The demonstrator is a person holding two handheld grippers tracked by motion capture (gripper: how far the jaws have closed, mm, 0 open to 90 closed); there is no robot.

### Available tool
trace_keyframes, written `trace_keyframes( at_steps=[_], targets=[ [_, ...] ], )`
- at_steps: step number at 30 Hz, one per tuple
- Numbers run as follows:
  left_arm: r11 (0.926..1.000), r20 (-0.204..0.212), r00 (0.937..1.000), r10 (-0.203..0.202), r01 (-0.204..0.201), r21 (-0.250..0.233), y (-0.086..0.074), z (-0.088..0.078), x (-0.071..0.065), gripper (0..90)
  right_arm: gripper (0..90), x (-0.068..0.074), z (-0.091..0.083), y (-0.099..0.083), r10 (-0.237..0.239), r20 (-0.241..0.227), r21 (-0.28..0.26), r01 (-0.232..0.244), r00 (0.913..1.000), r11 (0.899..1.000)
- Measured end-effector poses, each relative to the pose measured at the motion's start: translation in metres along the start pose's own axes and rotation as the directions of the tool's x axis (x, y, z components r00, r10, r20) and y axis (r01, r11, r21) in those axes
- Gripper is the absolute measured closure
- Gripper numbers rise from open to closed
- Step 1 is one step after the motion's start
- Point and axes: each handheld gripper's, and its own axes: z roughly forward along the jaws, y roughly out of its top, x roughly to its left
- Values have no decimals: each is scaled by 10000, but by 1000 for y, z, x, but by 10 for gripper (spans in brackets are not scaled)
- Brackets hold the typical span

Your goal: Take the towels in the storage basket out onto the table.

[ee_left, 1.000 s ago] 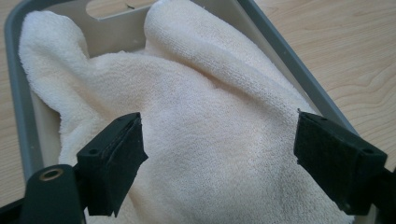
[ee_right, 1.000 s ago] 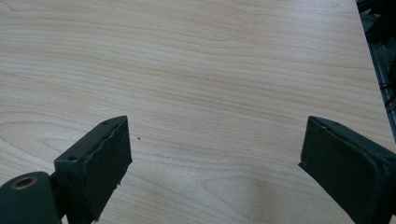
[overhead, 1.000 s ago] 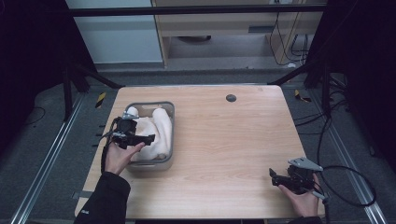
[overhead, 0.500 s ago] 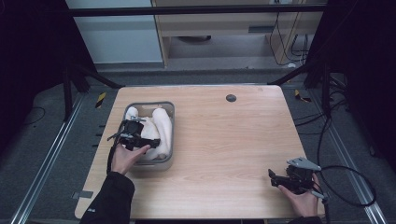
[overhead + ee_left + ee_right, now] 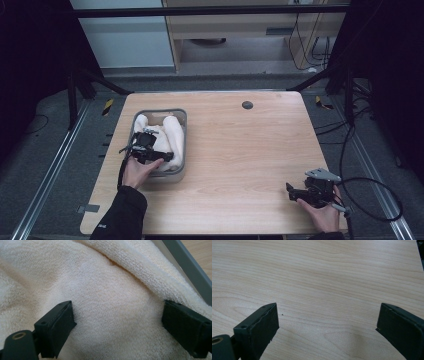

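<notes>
A person is sitting at a light wooden table point(image 5: 240, 150), holding a gripper in each hand. On the left half of the table a grey bin point(image 5: 183, 134) is sitting with a cream towel point(image 5: 172, 135) bunched up inside it, folds of it rising about as high as the rim. The left hand point(image 5: 137, 171) is reaching over the near edge of the bin, and the left gripper point(image 5: 150, 150) is hanging right above the towel, down among its folds. In the left gripper view its two black jaws are standing wide apart, with the terry cloth point(image 5: 112, 305) swelling up between them and a thick fold running across the top; the jaws are pressing into or sitting just against the cloth at either side, though I cannot tell whether they are truly touching it, and nothing is being pinched. The grey wall of the bin point(image 5: 187, 265) is showing at the upper right of that view, with a sliver of table beyond. Well apart from all this, at the near right corner, the right hand point(image 5: 322, 212) is resting with the right gripper point(image 5: 295, 192) low over bare wood, its cable point(image 5: 380, 200) looping off the table edge. In the right gripper view its jaws are also spread wide, with plain wood grain point(image 5: 324, 290) lying between them. A small dark round spot point(image 5: 247, 105) is sitting near the far edge of the table.
</notes>
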Motion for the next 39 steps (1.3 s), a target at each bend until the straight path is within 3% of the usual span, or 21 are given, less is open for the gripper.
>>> trace_keyframes(
  at_steps=[5,14,21,22,28,33,39],
  targets=[
    [9998,-247,9997,-52,57,201,-1,3,-3,147,30,-1,-1,0,91,32,-37,-91,10000,10000],
    [9979,-260,9977,-619,624,165,-7,9,-4,250,26,0,0,0,109,-9,94,-109,9999,9999],
    [9962,-249,9963,-818,825,287,-6,10,-4,412,23,0,0,0,170,-89,138,-168,9998,9998],
    [9963,-304,9963,-804,813,275,-7,10,-4,486,23,0,1,0,139,-104,151,-137,9998,9998],
    [9956,-284,9957,-876,885,303,-7,10,-4,644,22,0,0,0,113,-101,172,-111,9999,9998],
    [9952,-186,9952,-965,967,113,-9,8,-3,725,21,0,0,0,126,-111,221,-124,9999,9997],
    [9949,-38,9962,-869,865,-511,-13,1,-2,765,21,0,1,0,143,-132,205,-140,9998,9997]
  ],
)
